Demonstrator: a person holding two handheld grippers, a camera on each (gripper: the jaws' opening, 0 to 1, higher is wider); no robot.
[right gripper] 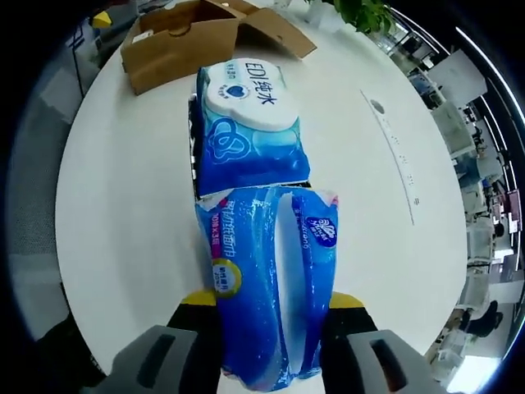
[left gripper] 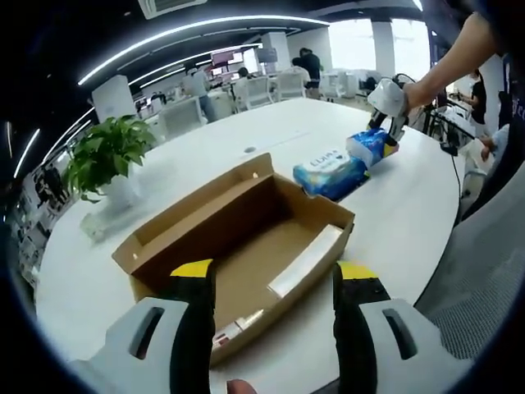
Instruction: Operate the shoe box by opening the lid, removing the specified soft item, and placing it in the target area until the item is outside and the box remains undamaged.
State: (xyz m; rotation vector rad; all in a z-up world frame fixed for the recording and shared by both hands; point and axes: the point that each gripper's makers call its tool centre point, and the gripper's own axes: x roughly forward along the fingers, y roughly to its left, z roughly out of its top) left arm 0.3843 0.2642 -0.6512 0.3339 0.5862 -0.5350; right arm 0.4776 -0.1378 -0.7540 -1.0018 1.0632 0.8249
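Shoe box (left gripper: 246, 238) sits open on the white surface (left gripper: 164, 172), lid flap folded back, interior mostly bare cardboard with a pale strip along one inner wall. Box looks intact, no tears visible.

Left claw (left gripper: 275, 283) hovers over the near edge of the box, jaws spread apart, nothing between them.

Right claw (right gripper: 275, 308) is clenched around a blue soft tissue pack (right gripper: 267, 279), jaws pressing its two sides. The pack lies low over the surface, well apart from the box; whether it rests on the surface or is slightly lifted I cannot tell. Just beyond it, touching or nearly so, lies a second blue packet, a wet-wipe pack (right gripper: 246, 123) with a white label. In the left gripper view the right claw (left gripper: 385, 123) shows at the far side of the surface, with the tissue pack beside the wet-wipe pack.

A potted plant (left gripper: 107, 156) stands beyond the box.

Judgement: lid is open and the soft item is out; the step in hand is placement. Next move likely calls for settling the pack flat, releasing the right claw, and drawing back without nudging the neighbouring packet.
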